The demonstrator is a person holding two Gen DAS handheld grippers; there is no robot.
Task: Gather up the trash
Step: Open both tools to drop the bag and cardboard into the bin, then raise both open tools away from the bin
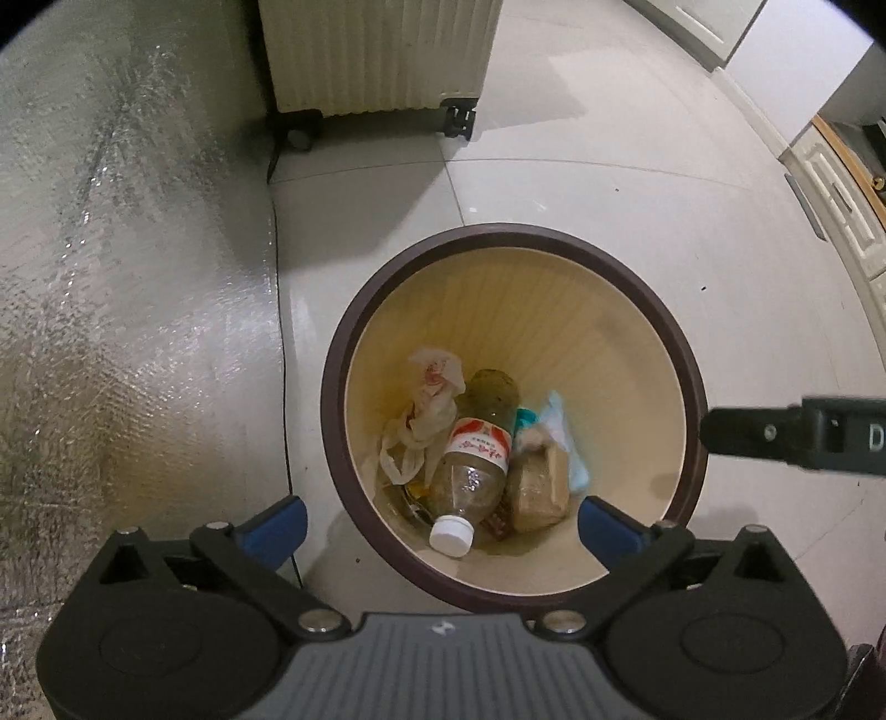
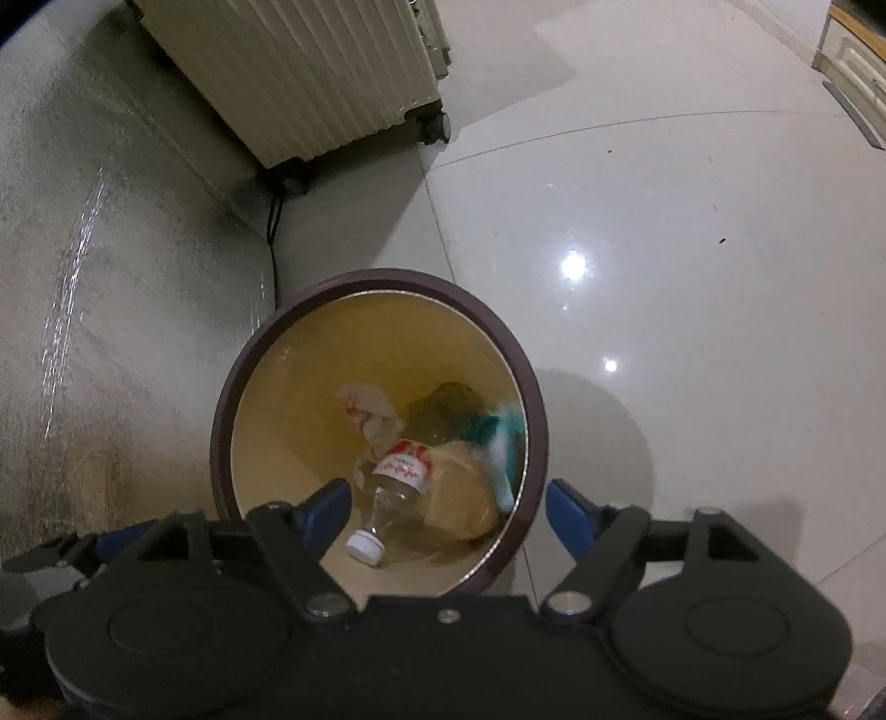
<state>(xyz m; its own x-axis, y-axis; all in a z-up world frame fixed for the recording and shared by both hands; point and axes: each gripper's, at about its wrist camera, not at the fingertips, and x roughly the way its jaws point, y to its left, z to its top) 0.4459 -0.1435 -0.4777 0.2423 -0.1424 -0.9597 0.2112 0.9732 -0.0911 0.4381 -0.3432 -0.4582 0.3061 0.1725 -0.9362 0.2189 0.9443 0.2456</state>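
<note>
A round trash bin with a dark brown rim (image 1: 387,288) and cream inside stands on the tiled floor; it also shows in the right wrist view (image 2: 266,338). Inside lie a clear plastic bottle (image 1: 470,476) with a red-white label and white cap, a crumpled plastic bag (image 1: 426,410), a brown wrapped lump (image 1: 540,487) and a teal-white wrapper (image 1: 559,426). The bottle (image 2: 396,493) shows in the right view too. My left gripper (image 1: 443,526) is open and empty above the bin's near edge. My right gripper (image 2: 448,515) is open and empty above the bin; its finger (image 1: 775,432) reaches in from the right.
A silvery foil mat (image 1: 127,310) covers the floor on the left. A ribbed cream suitcase on wheels (image 1: 382,50) stands behind the bin, with a black cable (image 1: 274,160) beside it. White cabinets (image 1: 830,210) line the far right.
</note>
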